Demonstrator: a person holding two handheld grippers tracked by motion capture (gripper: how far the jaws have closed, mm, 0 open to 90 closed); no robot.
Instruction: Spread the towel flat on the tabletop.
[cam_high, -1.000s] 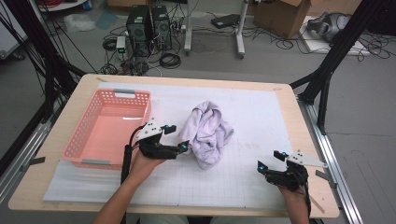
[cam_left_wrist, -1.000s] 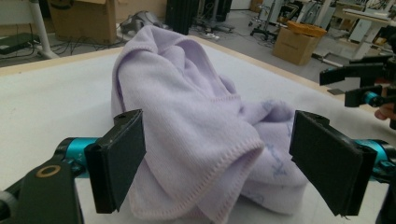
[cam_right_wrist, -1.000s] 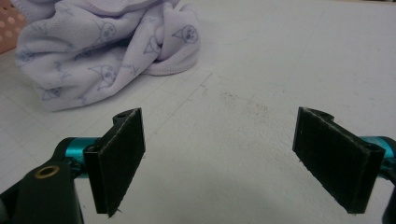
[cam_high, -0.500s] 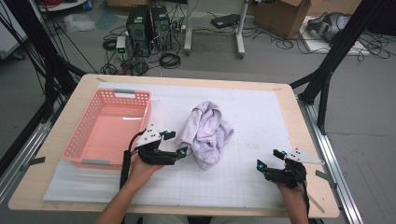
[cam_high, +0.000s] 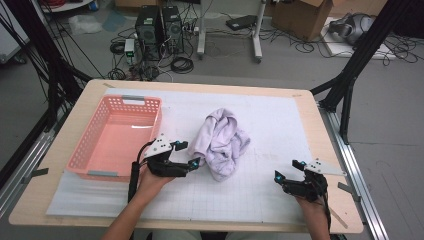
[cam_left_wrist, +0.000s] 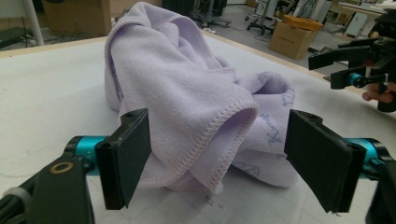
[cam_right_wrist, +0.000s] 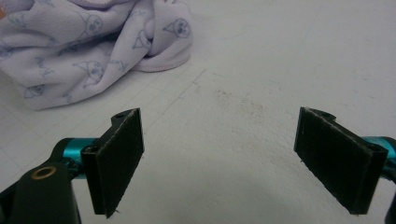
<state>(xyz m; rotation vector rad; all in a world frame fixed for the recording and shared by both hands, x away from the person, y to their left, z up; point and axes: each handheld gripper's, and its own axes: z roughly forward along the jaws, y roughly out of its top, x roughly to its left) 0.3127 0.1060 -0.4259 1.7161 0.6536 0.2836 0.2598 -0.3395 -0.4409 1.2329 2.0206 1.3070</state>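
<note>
Lavender towel (cam_high: 221, 143) lies crumpled in a heap near the middle of the white gridded mat (cam_high: 270, 200) that covers the counter (cam_high: 330, 130); faint cat-face print visible on it in the right gripper view (cam_right_wrist: 84, 51). Left gripper (cam_high: 189, 153) sits low at the towel's left edge, held in the person's left hand (cam_high: 150, 181), just right of the pink plastic basket (cam_high: 116, 137). Its jaws stand apart and have just been closing a little; in the left gripper view a folded, stitched hem of the towel (cam_left_wrist: 205, 126) bulges between them, left pad close against the cloth, right pad clear of it, no squeeze seen. Right gripper (cam_high: 289, 170) rests near the counter's front right corner, well apart from the towel, jaws wide apart over bare mat with nothing between them. Basket holds nothing visible and stands on the counter's left side.
</note>
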